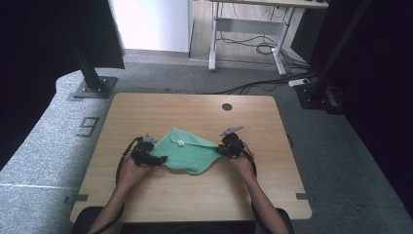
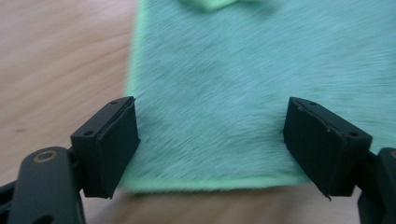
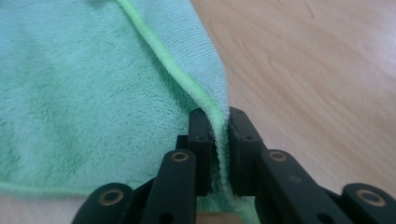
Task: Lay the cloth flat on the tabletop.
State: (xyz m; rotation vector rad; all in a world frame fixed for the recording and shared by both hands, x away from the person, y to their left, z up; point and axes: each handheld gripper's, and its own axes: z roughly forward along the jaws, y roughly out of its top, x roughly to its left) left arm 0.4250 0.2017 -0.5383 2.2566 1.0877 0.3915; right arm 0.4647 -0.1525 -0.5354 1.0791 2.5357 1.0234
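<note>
Green microfibre cloth lies folded on the wooden tabletop, between both hands. Up close, the right gripper is pinched tight on the cloth's stitched hem, fabric squeezed between its jaws. The left gripper stands wide apart, straddling the cloth's near edge, gripping nothing.

Green cloth on light wood-grain table.

We see a green cloth of soft, fuzzy terry pile with a stitched hem, lying on a smooth, matt light-wood table; the gripper jaws look matt black plastic.
</note>
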